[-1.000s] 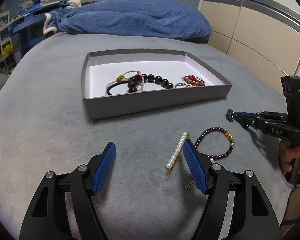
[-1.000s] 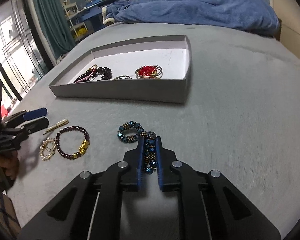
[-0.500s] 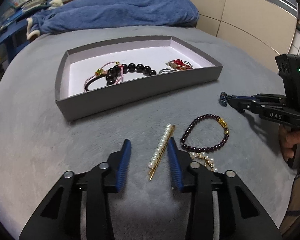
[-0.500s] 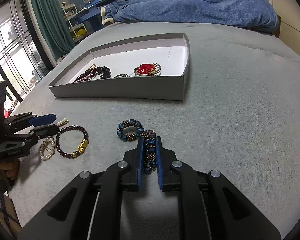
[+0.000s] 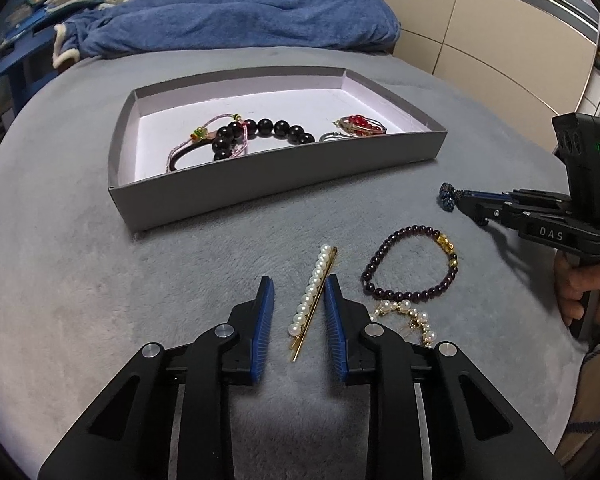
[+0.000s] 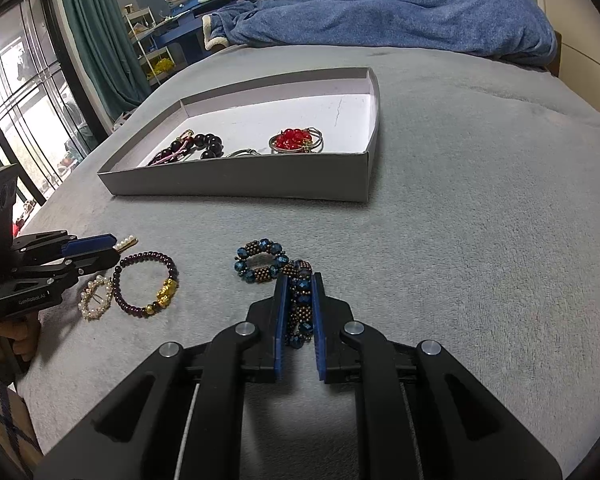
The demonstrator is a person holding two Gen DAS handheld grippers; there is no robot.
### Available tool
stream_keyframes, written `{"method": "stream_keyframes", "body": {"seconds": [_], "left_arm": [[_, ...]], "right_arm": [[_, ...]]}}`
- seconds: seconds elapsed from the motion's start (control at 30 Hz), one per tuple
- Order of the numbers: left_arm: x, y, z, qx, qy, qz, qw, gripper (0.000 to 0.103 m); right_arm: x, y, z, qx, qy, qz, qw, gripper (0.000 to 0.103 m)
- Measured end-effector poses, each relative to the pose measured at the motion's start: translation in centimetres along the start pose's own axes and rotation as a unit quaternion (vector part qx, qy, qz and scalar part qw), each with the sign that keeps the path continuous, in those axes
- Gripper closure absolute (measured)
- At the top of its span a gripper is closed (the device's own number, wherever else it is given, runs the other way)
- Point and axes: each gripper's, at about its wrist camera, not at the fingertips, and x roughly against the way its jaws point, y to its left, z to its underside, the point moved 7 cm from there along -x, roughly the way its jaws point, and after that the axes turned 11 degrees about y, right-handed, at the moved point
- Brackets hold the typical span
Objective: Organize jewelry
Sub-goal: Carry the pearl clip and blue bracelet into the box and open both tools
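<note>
Grey cardboard tray on the grey bed, already loaded with part of the jewelry: a black bead bracelet tangled with a pink cord bracelet, a red bead piece and a thin silver ring just beside it

Still outside, on the bed in front of the tray: pearl hair clip, purple bead bracelet with gold beads, small pearl brooch, and a blue and bronze bead bracelet

Left gripper straddling the pearl hair clip, jaws just narrowing around it but with a gap showing on both sides, so nothing clamped yet. Right gripper clenched on one end of the blue and bronze bead bracelet, the free loop resting on the bed nearer the tray

Roughly half done by the look of it: about four pieces in the tray, four left. Probably next, finishing the pinch on the clip and carrying both pieces over the near wall of the tray, then the purple bracelet and the brooch
</note>
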Motion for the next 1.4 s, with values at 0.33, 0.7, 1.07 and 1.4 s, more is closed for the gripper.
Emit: {"method": "stream_keyframes", "body": {"seconds": [0.33,0.7,1.07,1.4], "left_arm": [[0.8,-0.1,0.0,-0.002,-0.025,0.005,0.9997,0.095],[1.9,-0.5,0.0,-0.010,-0.048,0.017,0.9986,0.095],[4.4,0.1,-1.7,0.005,-0.078,0.033,0.9964,0.095],[6.9,0.9,-6.0,0.007,-0.103,0.018,0.9945,0.095]], "right_arm": [[0.6,0.2,-0.1,0.004,-0.013,-0.005,1.000,0.094],[2.3,0.5,-0.5,-0.004,-0.044,-0.043,0.998,0.096],[5.7,1.9,-3.1,0.009,-0.073,-0.072,0.995,0.096],[7.6,2.9,-7.5,0.018,-0.097,-0.081,0.992,0.096]]}}
